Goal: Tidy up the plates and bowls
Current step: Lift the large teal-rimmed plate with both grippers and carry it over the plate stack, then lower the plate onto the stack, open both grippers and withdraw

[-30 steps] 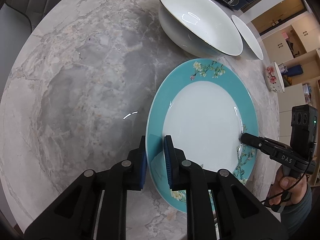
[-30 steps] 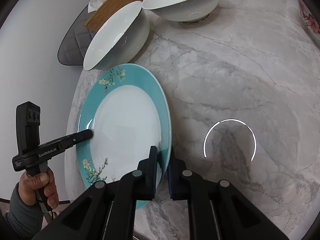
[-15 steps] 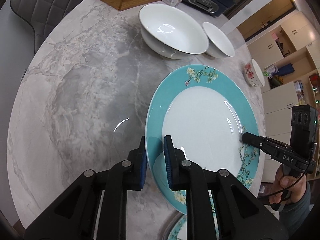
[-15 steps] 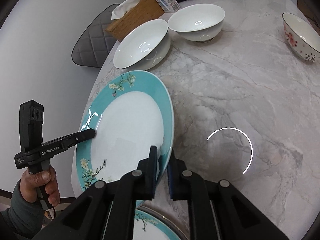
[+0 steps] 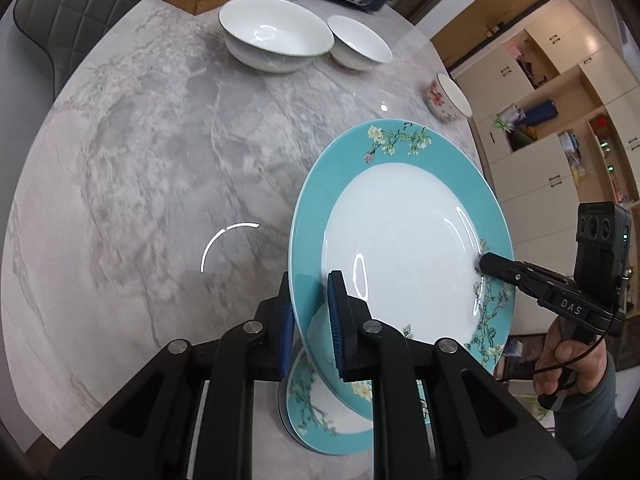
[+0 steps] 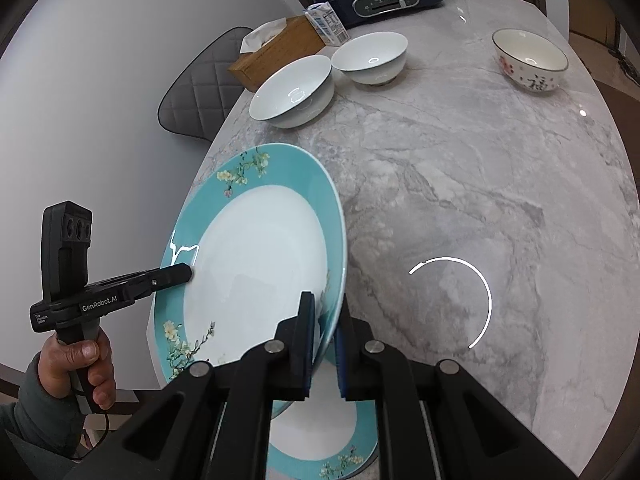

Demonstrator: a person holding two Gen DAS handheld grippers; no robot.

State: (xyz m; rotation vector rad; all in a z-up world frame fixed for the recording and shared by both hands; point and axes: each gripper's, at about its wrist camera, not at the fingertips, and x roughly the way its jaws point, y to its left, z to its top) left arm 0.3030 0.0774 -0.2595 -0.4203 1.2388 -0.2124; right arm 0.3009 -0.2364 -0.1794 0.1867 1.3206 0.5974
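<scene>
Two clenched claws carry one teal plate (image 5: 400, 248) clear of the marble table (image 5: 140, 160): my left gripper (image 5: 310, 316) and right gripper (image 6: 323, 340) each pinch opposite rims. I judge matched pace and tilt essential, centring it over the second teal plate (image 6: 320, 440) lying directly below before lowering.

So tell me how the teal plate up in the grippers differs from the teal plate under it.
The lifted teal plate is tilted in the air, while the lower teal plate lies flat on the marble table. The lifted teal plate is clamped at opposite rims by the left hand-held gripper and right hand-held gripper; the lower teal plate is untouched and largely hidden. Both share a teal rim, blossom sprigs and white centre.
</scene>
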